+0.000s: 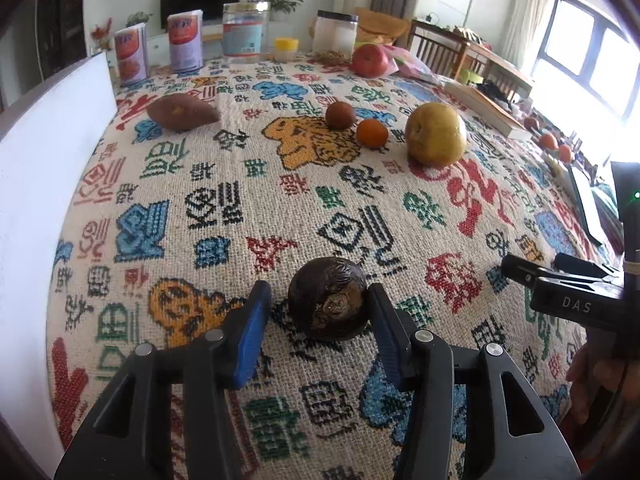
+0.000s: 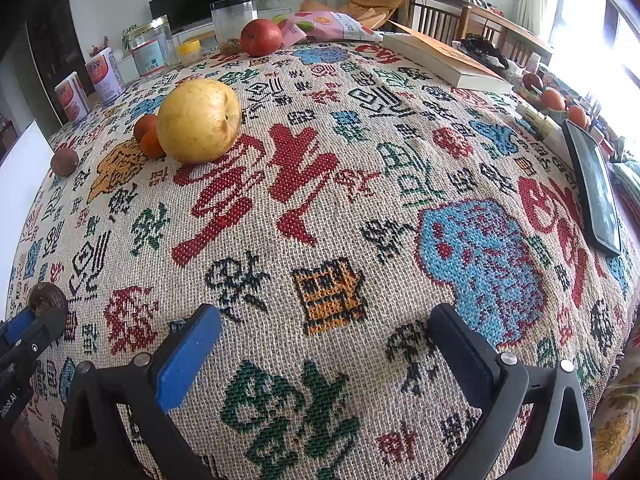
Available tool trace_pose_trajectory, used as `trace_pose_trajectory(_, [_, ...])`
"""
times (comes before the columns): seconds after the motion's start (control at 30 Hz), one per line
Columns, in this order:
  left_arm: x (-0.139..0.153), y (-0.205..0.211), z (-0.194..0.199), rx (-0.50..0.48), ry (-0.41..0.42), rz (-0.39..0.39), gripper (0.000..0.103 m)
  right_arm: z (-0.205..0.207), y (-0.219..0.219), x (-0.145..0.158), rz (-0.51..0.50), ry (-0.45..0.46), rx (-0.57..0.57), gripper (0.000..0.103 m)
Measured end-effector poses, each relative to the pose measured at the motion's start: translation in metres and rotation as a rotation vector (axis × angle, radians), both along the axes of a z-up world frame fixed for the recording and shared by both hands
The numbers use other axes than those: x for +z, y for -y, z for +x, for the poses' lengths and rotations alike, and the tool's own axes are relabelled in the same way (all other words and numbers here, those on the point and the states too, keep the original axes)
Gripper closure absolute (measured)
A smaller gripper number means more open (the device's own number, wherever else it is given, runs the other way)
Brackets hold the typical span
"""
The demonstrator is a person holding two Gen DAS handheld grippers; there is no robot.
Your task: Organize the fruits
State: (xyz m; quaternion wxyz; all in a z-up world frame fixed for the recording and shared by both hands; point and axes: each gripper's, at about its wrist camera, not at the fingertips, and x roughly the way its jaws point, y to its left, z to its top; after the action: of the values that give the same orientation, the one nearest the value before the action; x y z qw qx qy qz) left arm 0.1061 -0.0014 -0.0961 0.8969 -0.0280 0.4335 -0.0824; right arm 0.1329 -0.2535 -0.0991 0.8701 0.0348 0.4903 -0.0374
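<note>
A dark brown round fruit [image 1: 328,298] lies on the patterned tablecloth [image 1: 280,208] between the fingers of my left gripper [image 1: 320,312]. The right finger touches it; a gap shows on the left, so the jaws are open. Farther back stand a yellow pear [image 1: 436,135], a small orange [image 1: 372,133], a brown round fruit [image 1: 340,115], a sweet potato [image 1: 182,112] and a red apple [image 1: 370,60]. My right gripper [image 2: 324,344] is open and empty above the cloth. The pear [image 2: 199,120] and apple [image 2: 261,37] show in its view too.
Jars [image 1: 245,32] and cans [image 1: 185,42] stand along the far edge. A white board [image 1: 52,160] stands at the left. A book [image 2: 444,60], a snack bag [image 2: 328,26] and a tablet [image 2: 596,192] lie at the right, with more oranges [image 2: 552,99].
</note>
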Motion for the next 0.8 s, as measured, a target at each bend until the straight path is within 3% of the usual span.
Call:
trace_pose_trajectory(0.03, [-0.001,0.001,-0.001,0.005,0.005,0.032,0.040,0.000,0.000,0.000,0.000,0.000,0.000,0.000])
trace_pose_trajectory(0.1, [-0.005,0.000,-0.001,0.034,0.008,0.090,0.016,0.000,0.000,0.000,0.000,0.000,-0.001,0.000])
trace_pose_trajectory(0.13, [-0.008,-0.003,0.000,0.049,-0.007,0.086,0.014,0.000,0.000,0.000,0.000,0.000,-0.001,0.000])
trace_pose_trajectory(0.37, [-0.012,0.001,0.001,0.059,-0.026,0.120,0.002,0.000,0.000,0.000,0.001,0.000,-0.001,0.000])
trace_pose_trajectory(0.8, [-0.012,0.000,0.001,0.060,-0.029,0.121,0.001,0.001,0.000,0.000,0.001,-0.002,-0.001,0.000])
